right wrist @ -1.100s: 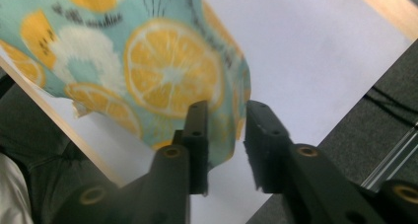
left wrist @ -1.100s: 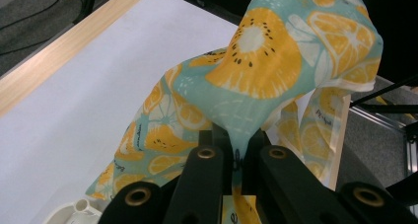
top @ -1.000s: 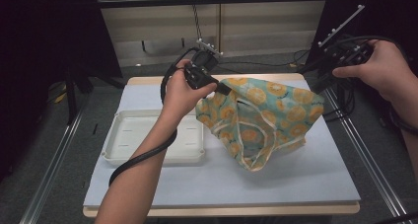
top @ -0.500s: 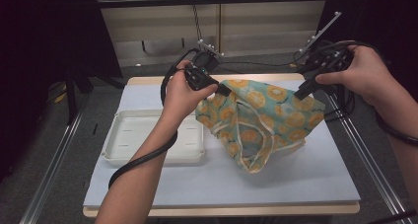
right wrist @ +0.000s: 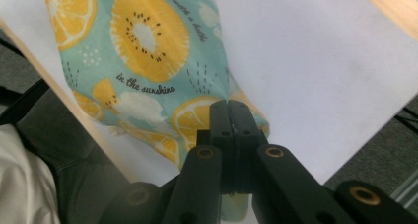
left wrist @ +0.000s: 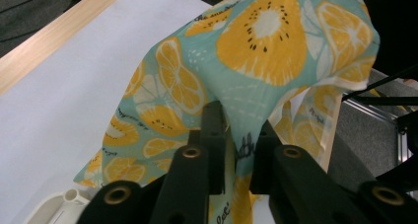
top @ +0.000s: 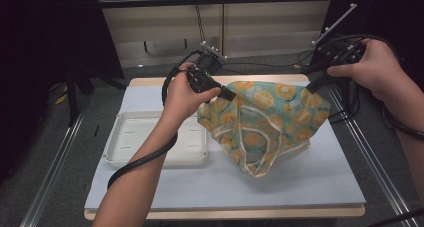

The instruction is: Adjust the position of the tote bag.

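Hidden under the lifted fruit-print cloth (top: 265, 122): the tabletop (top: 300, 187) near its far right corner. Covered by the person's forearm: part of the white tray (top: 145, 142) by the left edge. Buried in fabric folds: the pinched spot at the left hand-held gripper (left wrist: 236, 135). Cut off at the bottom edge: both forearms, elbows unseen.

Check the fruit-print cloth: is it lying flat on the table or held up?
Held up. The left gripper and right gripper each pinch a top corner of the fruit-print cloth; its lower part sags bunched onto the table.
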The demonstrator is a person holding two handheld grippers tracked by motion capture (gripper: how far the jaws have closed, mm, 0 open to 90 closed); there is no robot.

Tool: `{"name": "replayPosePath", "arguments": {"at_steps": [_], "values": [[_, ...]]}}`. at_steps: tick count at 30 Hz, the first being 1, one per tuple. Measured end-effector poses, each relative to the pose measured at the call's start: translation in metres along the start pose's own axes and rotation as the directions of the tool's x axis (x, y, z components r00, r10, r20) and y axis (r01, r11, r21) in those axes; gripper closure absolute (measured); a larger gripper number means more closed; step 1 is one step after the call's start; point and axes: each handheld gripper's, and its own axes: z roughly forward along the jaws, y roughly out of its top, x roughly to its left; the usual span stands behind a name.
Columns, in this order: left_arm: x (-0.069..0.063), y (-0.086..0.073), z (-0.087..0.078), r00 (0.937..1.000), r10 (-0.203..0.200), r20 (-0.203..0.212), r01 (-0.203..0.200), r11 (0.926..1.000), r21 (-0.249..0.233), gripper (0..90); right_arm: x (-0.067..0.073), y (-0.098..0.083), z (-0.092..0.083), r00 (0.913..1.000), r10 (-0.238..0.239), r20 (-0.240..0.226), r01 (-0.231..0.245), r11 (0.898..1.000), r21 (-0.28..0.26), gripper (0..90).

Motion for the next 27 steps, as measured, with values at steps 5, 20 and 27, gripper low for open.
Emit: {"name": "replayPosePath", "arguments": {"at_steps": [5, 20, 27], "values": [[-0.006, 0.005, -0.003, 0.9999, 0.013, -0.004, -0.013, 0.9999, 0.007, 77.4, -0.009, -0.002, -0.002, 0.9995, 0.023, 0.024, -0.022, 0.999, -0.038, 90.0], [0.007, 0.013, 0.002, 0.9994, -0.033, 0.0, 0.033, 0.9992, -0.02, 90.0, -0.022, -0.001, 0.021, 0.9991, 0.015, 0.041, -0.014, 1.0, -0.027, 90.0], [0.006, 0.012, -0.001, 0.9993, -0.037, 0.01, 0.038, 0.9985, -0.041, 88.0, -0.023, -0.001, 0.04, 0.9996, 0.013, 0.023, -0.013, 1.0, 0.001, 90.0]]}}
